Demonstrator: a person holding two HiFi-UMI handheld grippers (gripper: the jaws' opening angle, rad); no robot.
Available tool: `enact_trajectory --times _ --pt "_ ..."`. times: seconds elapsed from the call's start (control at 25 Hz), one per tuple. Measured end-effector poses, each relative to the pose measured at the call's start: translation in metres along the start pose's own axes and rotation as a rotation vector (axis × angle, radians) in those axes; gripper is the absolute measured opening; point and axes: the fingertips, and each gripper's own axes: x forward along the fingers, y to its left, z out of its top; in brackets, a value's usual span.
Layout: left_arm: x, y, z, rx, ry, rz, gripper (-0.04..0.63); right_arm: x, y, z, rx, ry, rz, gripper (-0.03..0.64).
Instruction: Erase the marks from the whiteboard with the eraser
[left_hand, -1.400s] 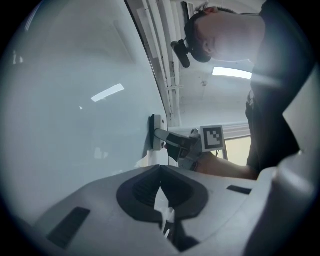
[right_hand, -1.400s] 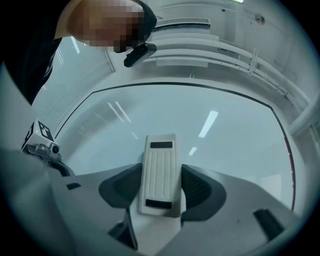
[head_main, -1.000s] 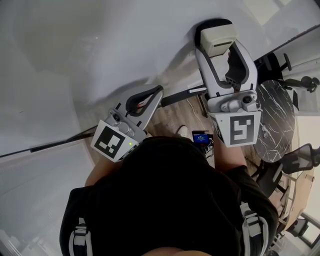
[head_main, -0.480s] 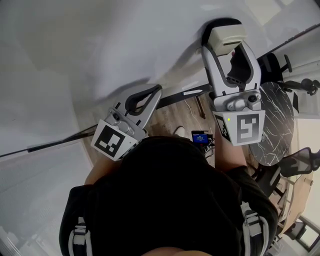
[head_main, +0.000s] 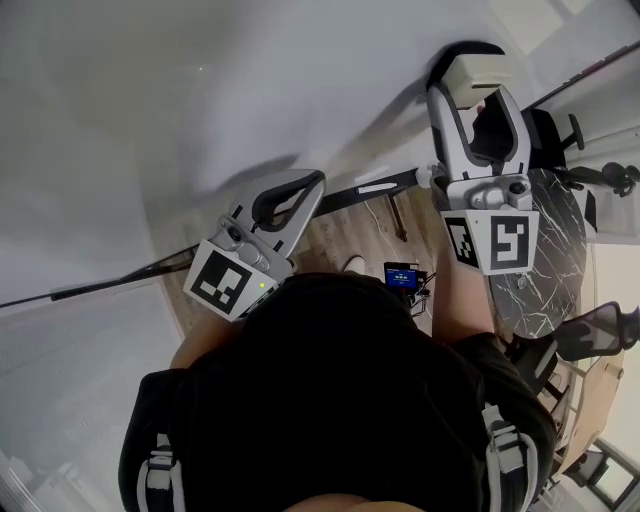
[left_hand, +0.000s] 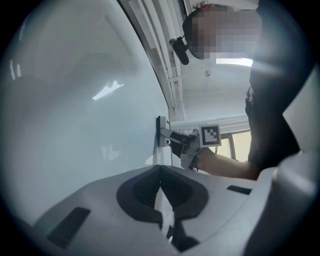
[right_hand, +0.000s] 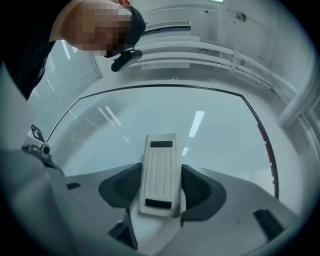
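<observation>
My right gripper (right_hand: 161, 192) is clamped on the eraser (right_hand: 160, 160). Its two dark pads squeeze the long sides of the cream block, and the ribbed back faces the camera. The left gripper (left_hand: 161, 192) has its jaws closed together with nothing between them. It hangs low beside the board and takes no part in the wiping.

In the left gripper view the eraser looks set flat against the whiteboard (head_main: 250, 90), close to the board's right edge, though I can't confirm actual contact from here. In the head view it sits high on the right, with the right arm stretched up towards it.

As for progress, the board looks wiped nearly everywhere I can see. The broad white face shows only ceiling-light reflections and soft shadows, with no writing or smears (glare could hide faint ghosting). One thing catches my eye in the right gripper view, a thin reddish streak (right_hand: 265, 145) running down just inside the right border. I can't tell whether it's leftover ink or part of the frame.

My read is that the erasing is almost done. What may remain is a pass along that right edge, then a check of the corners.
</observation>
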Motion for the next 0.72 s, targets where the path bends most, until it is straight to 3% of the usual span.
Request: enact_trajectory --times 0.36,0.72 --pt "0.001 -0.008 -0.006 0.001 -0.01 0.001 0.005 -0.01 -0.037 -0.029 0.068 0.031 -0.057 0.247" --pt "-0.005 -0.015 -0.008 0.001 -0.01 -0.002 0.005 -0.028 -0.027 -0.025 0.084 0.025 -0.007 0.247"
